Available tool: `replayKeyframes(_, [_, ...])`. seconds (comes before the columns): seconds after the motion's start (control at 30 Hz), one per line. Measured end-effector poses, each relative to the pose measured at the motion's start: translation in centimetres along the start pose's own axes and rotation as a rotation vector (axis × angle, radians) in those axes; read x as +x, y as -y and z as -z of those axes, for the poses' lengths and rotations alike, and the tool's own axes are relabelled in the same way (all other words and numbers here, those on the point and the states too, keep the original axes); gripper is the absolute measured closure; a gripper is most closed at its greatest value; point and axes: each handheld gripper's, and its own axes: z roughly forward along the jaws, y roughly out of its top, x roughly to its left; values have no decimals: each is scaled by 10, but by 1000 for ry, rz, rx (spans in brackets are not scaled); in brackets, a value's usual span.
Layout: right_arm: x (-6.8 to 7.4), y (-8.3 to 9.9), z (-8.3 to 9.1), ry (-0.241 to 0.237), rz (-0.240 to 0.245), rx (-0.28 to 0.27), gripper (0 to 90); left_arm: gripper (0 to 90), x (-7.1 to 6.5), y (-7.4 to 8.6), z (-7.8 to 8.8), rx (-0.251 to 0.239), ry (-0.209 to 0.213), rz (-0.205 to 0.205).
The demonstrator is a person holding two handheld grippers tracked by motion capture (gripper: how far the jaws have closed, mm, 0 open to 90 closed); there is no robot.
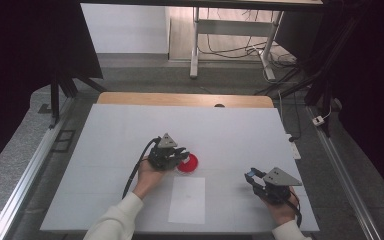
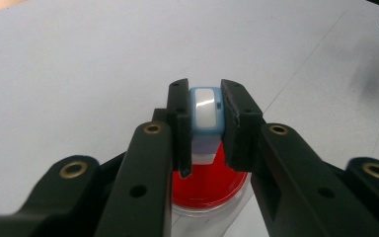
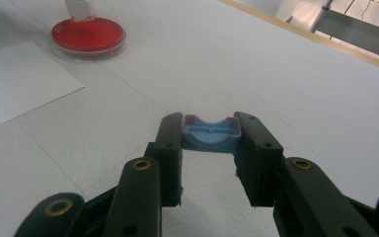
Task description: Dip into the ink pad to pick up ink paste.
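Observation:
A round red dish [image 1: 190,165] with a clear rim lies near the table's middle. Over its near-left edge my left gripper [image 1: 181,156] is shut on a small light-blue block with a white face [image 2: 203,111]. The block's pale lower end hangs just above the red dish [image 2: 209,190]; whether it touches I cannot tell. At the front right my right gripper [image 1: 250,175] is shut on a small blue cap with a pinkish rim [image 3: 209,136], held just above the table. The right gripper view has the dish [image 3: 88,33] far off at top left with the block's white end [image 3: 79,7] over it.
A white paper sheet [image 1: 187,200] lies flat in front of the dish, between my two hands. The white table top [image 1: 130,135] ends in a wooden far edge [image 1: 185,99]. Metal rails run along both sides, and a desk frame with cables [image 1: 230,47] stands behind.

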Motion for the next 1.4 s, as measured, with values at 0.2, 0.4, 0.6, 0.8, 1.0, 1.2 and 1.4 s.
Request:
replayKeyframes(0.2, [0, 0, 0, 0, 1, 4, 644, 756, 0, 1, -3, 12, -8, -6])
replayKeyframes(0.4, [0, 0, 0, 0, 2, 3, 645, 757, 0, 2, -3, 16, -18, -16])
replayKeyframes(0.6, [0, 0, 0, 1, 1, 1, 644, 756, 0, 4, -5, 27, -28, -24])
replayKeyframes(0.8, [0, 0, 0, -2, 3, 0, 645, 757, -2, 5, -8, 35, -32, -29])
replayKeyframes(1.0, [0, 0, 0, -1, 3, -2, 645, 756, -3, 5, -9, 36, -39, -42])
replayKeyframes(1.2, [0, 0, 0, -2, 3, 0, 645, 757, -4, 5, -10, 34, -42, -47])
replayKeyframes(1.4, [1, -1, 0, -3, 6, 0, 645, 757, -5, 6, -11, 33, -47, -58])
